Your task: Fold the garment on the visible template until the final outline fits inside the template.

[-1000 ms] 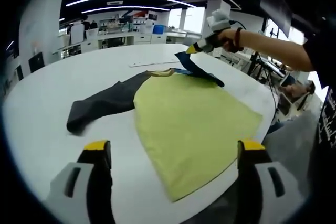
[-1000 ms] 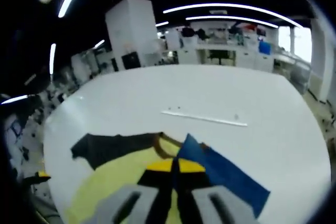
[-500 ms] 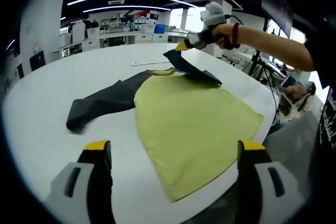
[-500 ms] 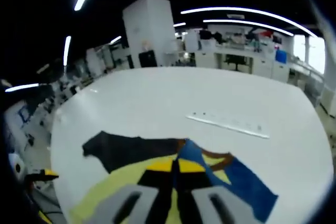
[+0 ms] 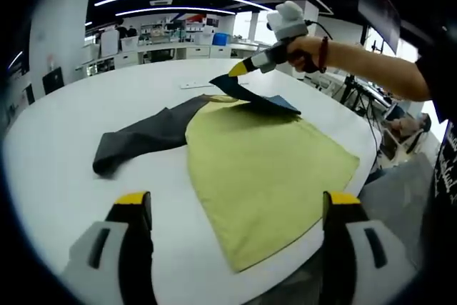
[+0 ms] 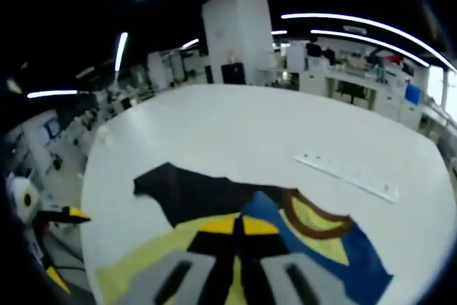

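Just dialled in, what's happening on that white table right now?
A person is folding a yellow-green shirt spread on the white table. The right gripper is shut on the blue sleeve, lifting it over the shirt's body near the brown collar. The dark sleeve lies flat, unfolded. The left gripper hangs open at the near hem, holding nothing.

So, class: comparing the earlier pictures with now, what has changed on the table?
The right claw, shut on the blue sleeve, has carried it leftward over the collar. The left claw stays open and idle; the yellow body and dark sleeve lie unmoved.
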Demonstrator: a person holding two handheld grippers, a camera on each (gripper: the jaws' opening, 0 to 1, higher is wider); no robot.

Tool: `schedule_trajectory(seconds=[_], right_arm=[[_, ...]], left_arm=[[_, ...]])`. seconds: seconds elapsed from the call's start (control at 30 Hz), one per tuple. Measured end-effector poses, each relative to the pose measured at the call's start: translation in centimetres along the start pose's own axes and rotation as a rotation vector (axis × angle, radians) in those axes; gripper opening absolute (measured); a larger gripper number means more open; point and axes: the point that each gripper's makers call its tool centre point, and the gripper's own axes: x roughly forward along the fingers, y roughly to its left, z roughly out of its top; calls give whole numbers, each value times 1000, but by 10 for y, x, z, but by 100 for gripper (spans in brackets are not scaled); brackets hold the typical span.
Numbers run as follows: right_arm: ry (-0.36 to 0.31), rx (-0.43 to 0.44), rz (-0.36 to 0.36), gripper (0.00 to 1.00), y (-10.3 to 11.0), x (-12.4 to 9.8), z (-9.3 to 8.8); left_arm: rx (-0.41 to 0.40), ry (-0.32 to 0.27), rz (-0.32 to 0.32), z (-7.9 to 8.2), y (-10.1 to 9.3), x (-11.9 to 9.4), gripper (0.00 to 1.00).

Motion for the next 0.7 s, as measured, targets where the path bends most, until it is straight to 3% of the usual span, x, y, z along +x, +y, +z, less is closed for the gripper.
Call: schedule_trajectory(seconds=[0.47,0.7], right_arm=[[21,-92,159,0,53,9,-11],[18,-123,196,0,71,12,-21]], left_arm=[[-6,2,9,-3,3,-1,97],[-6,3,9,-4,2,-1,96]])
